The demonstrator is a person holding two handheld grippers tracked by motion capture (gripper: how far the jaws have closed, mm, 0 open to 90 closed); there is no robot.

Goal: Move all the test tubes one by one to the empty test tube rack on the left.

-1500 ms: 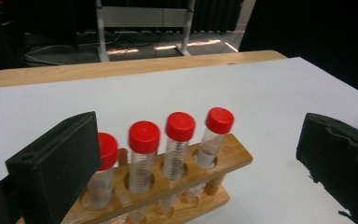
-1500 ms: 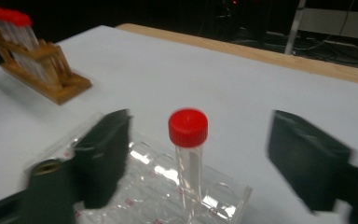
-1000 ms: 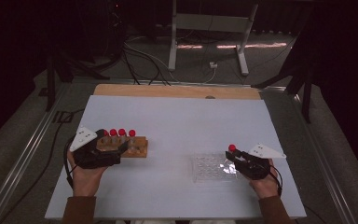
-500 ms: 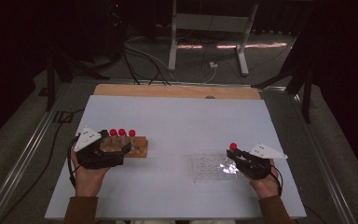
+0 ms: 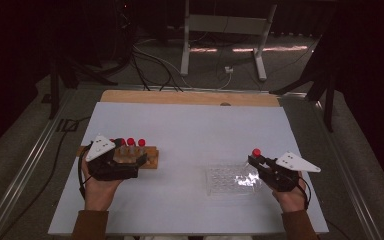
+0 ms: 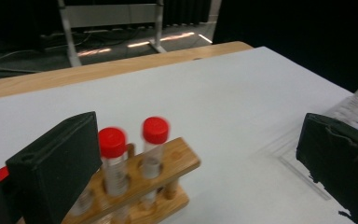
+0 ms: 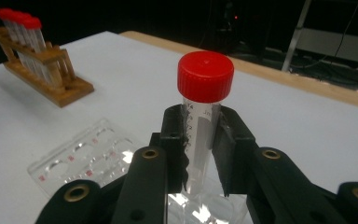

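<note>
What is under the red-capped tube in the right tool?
The clear well plate lies below the tube, which the right tool grips upright. The tool's body hides the tube's bottom end, so contact with the plate cannot be judged.

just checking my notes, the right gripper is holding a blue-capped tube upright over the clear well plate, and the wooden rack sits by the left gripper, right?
Not quite: the cap is red, not blue, as the right gripper view shows. The right gripper is shut on a red-capped tube, upright over the clear well plate. The wooden rack does sit by the left gripper.
</note>
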